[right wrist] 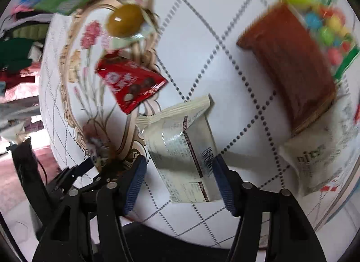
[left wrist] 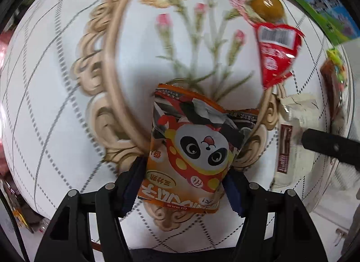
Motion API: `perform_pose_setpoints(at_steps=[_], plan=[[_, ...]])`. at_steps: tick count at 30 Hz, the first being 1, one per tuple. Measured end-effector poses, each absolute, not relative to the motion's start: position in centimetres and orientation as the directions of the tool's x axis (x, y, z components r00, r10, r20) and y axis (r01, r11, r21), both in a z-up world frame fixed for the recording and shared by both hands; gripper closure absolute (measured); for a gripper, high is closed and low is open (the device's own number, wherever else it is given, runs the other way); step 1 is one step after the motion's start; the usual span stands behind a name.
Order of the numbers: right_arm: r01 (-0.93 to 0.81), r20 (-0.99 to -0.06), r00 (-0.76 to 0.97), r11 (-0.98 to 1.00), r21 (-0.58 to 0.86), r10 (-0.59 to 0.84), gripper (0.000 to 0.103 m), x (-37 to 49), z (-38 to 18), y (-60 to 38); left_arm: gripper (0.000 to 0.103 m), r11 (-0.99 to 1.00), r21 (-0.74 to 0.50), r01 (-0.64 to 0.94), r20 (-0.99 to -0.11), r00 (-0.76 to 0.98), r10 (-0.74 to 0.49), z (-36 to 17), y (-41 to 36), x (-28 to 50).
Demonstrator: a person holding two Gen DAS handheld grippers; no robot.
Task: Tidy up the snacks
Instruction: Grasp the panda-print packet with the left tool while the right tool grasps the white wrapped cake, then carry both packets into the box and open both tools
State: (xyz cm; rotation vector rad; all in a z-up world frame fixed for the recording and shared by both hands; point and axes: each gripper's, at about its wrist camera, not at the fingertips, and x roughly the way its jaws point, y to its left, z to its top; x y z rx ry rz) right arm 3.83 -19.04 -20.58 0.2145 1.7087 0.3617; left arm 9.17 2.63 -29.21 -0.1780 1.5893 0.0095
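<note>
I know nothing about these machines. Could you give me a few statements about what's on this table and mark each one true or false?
1. The left tongs hold an orange panda snack packet. True.
2. The right tongs clamp the red chocolate packet. False: it lies apart; a white wrapped snack sits between their open pads.
3. The tablecloth carries a carnation pattern. True.
4. The amber jelly cup lies beside the brown ribbed packet. False: it lies by the red packet, across the table.
</note>
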Motion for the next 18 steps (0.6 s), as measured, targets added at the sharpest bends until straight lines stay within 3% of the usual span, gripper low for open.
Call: perform_pose_setpoints(at_steps=[4, 7, 9, 13, 18], plan=[[-0.258, -0.963, -0.084, 0.928, 0.271, 0.257, 0.026, 2.1, -19.0, -16.7, 0.037, 0.993, -0.082, -0.09, -0.996, -0.019, -0.084, -29.5, 1.5, 10.1], [-0.332, -0.978, -0.061, 0.92, 0.206, 0.197, 0.027, 1.5, -19.6, -15.6, 0.045, 0.986, -0.097, -0.136, -0.995, -0.001, -0.098, -29.2, 2.0, 10.7], [-0.313, -0.985, -0.042, 0.934, 0.174, 0.17, 0.047, 1.1, -20.2, -15.8, 0.045, 0.981, -0.102, -0.163, -0.995, 0.005, -0.103, -29.0, 2.3, 10.9], [-0.12, -0.963, -0.064, 0.956, 0.266, 0.26, 0.047, 0.4, -21.0, -19.1, 0.037, 0.989, -0.09, -0.114, -0.995, -0.027, -0.094, -29.5, 1.5, 10.9], [-0.107, -0.965, -0.063, 0.96, 0.259, 0.253, 0.041, 0.3, -21.9, -19.7, 0.036, 0.997, -0.032, -0.064, -0.999, -0.032, -0.034, -29.9, 0.3, 11.4]])
